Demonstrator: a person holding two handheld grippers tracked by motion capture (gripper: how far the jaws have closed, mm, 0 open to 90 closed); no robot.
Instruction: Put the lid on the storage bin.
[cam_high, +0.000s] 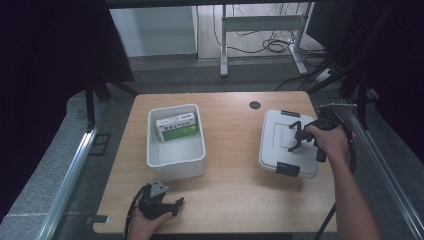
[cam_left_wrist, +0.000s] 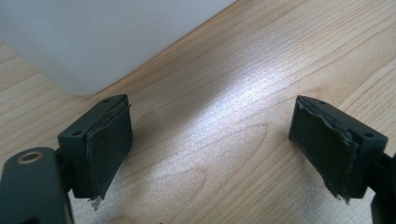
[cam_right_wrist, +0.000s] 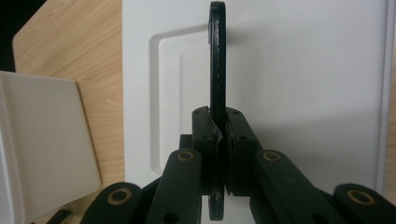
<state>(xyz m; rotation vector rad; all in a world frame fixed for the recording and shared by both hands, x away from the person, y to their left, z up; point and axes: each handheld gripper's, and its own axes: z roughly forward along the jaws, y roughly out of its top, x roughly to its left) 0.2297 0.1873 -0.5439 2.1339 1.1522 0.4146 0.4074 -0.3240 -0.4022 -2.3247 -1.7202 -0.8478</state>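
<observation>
A white lid (cam_high: 274, 145) with black latches lies on the right of the wooden table. Its black handle (cam_right_wrist: 217, 56) stands upright, and my right gripper (cam_right_wrist: 219, 130) is shut on it from the right side (cam_high: 296, 136). An open white bin (cam_high: 176, 165) sits left of centre and holds a green and white box (cam_high: 176, 127). My left gripper (cam_high: 172, 206) rests at the table's front edge, just in front of the bin. It is open (cam_left_wrist: 210, 149), with bare wood between its pads, and the bin's wall (cam_left_wrist: 93, 37) lies ahead.
A round black grommet (cam_high: 255, 105) is set into the table near its far edge. The bin's corner (cam_right_wrist: 42, 140) stands to the left of the lid. A metal desk frame and cables (cam_high: 270, 45) stand on the floor beyond the table.
</observation>
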